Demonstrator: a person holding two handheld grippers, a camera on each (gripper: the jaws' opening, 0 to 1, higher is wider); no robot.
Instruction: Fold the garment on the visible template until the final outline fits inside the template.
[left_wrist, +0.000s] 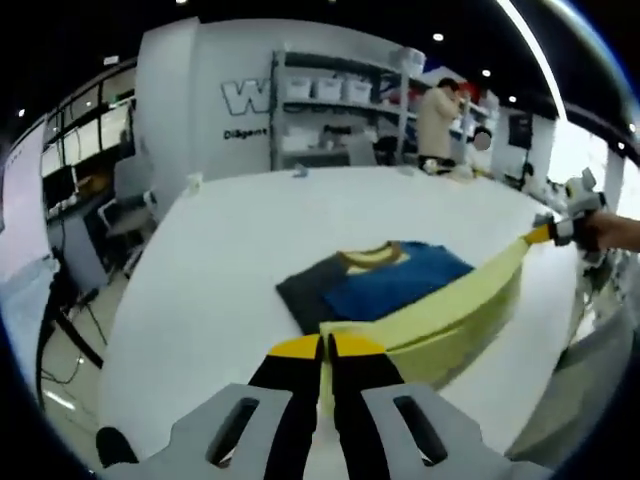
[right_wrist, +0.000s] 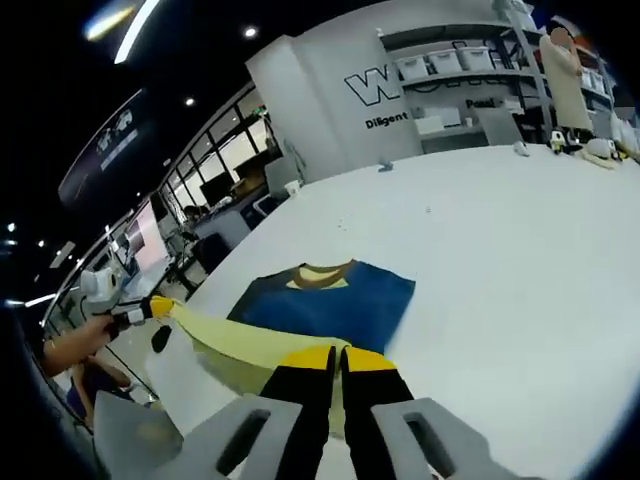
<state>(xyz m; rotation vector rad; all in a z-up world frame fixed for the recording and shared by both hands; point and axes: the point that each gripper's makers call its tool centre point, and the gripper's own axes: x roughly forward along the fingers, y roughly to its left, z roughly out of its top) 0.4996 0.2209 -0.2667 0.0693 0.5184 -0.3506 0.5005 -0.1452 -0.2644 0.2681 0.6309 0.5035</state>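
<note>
Both tools pinch the yellow hem, stretched taut between them over the table.

Left tool (left_wrist: 325, 345): jaws closed on the garment's (left_wrist: 400, 275) yellow edge (left_wrist: 450, 300); blue and dark body lies flat just ahead on the white table (left_wrist: 250, 230). Right tool (right_wrist: 330, 355): jaws closed on the same edge, collar (right_wrist: 320, 275) farthest from it. Shelving (left_wrist: 340, 100) and a standing person (left_wrist: 437, 120) well beyond the table.
</note>
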